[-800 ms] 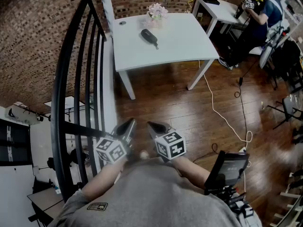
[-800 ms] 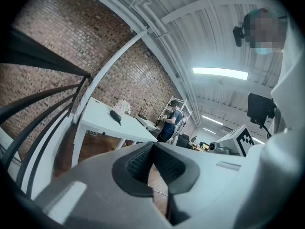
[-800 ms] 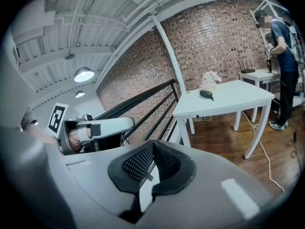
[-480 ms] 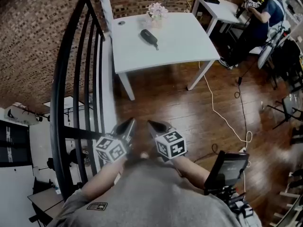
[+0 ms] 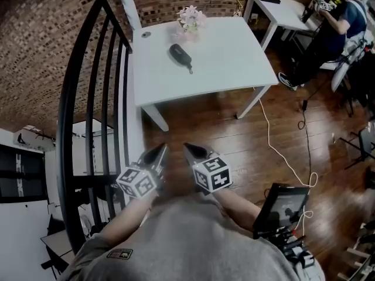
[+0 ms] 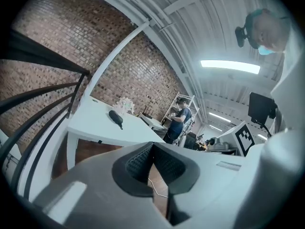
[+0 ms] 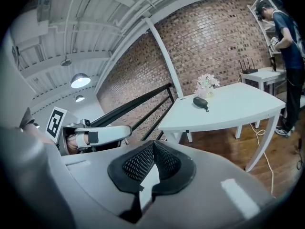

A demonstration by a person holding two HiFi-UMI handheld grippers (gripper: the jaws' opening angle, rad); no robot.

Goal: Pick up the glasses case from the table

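Shifting since the earlier frames: the head camera is drifting, so the white counter (image 5: 234,51) is now sitting a little lower and further left in the head view. The glasses case (image 5: 180,55) on it is showing lower too. Both tongs are staying put low in that view.

Left tongs (image 5: 159,153) are sitting fully closed, pads meeting at the tips, with nothing between them. Right tongs (image 5: 191,151) are likewise closed tight and holding nothing. Both are pointing forward toward the counter, side by side, well apart from the case.

Glasses case, dark and oblong, is lying flat on the counter's far-left part. It is lying near a bunch of pale flowers (image 5: 191,17) standing at the far edge, not touching them. Small round item (image 5: 145,34) is sitting at the counter's far-left corner; cannot tell what it is.

Black railing (image 5: 88,98) is running along the left, in front of a brick wall (image 5: 35,40). White cable (image 5: 287,157) is trailing across the wooden floor (image 5: 222,133) to the right of the counter. Second person (image 5: 337,28) is standing by a second counter (image 5: 287,10) at upper right. Dark screen (image 5: 284,206) is showing at lower right.
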